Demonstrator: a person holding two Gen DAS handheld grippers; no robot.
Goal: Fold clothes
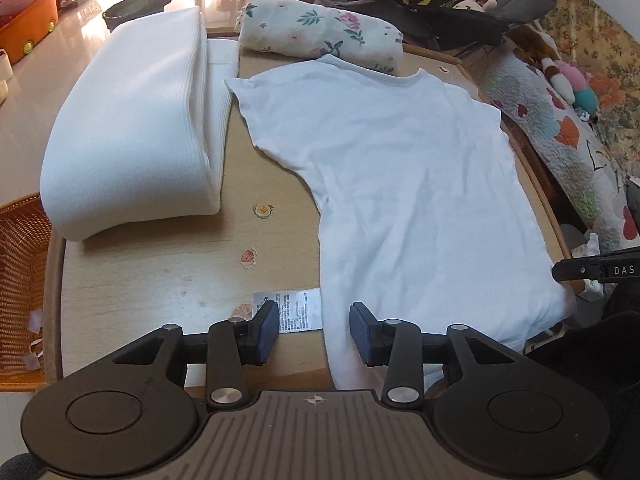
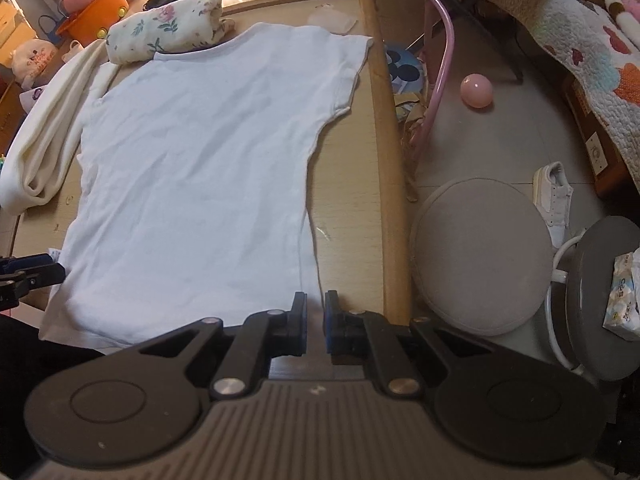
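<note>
A white T-shirt (image 1: 400, 168) lies spread flat on the wooden table (image 1: 160, 280), neck toward the far side. Its care label (image 1: 296, 312) sticks out at the near left hem. My left gripper (image 1: 314, 332) hovers over that hem corner, open, with the shirt's edge and the label between the blue pads but not pressed. In the right wrist view the T-shirt (image 2: 200, 160) fills the table, and my right gripper (image 2: 316, 320) is shut on its near right hem corner with only a narrow slit between the fingers. The right gripper's black finger (image 1: 576, 271) shows at the shirt's far corner.
A folded white ribbed garment (image 1: 132, 132) lies left of the shirt, and a rolled floral cloth (image 1: 320, 36) sits behind the collar. A wicker basket (image 1: 20, 272) stands off the table's left side. The raised wooden rim (image 2: 388, 160) bounds the right side, with a round grey stool (image 2: 480, 256) beyond it.
</note>
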